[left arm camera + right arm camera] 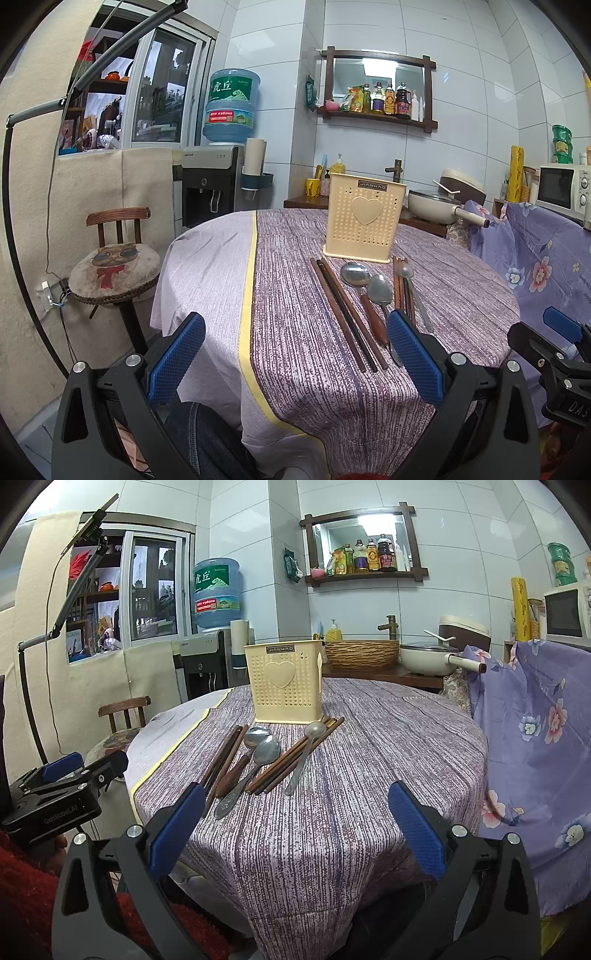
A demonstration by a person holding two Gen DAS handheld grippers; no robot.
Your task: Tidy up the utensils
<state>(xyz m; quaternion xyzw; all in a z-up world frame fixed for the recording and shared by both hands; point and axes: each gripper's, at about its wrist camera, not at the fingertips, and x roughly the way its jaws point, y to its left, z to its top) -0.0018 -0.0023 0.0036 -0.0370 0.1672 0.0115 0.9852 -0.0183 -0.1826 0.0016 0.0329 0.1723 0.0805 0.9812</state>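
Cream utensil holder (363,218) stands upright — chopsticks (347,314) and spoons (380,295) lie just before it; left gripper (295,358) and right gripper (295,830) gape wide, empty.

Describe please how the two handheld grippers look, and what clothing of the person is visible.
Both the left gripper and the right gripper have black frames with silver bolts and blue, textured finger pads. White lettering marks the left gripper's black body in the right wrist view. The person wears a red knitted sleeve and blue jeans.
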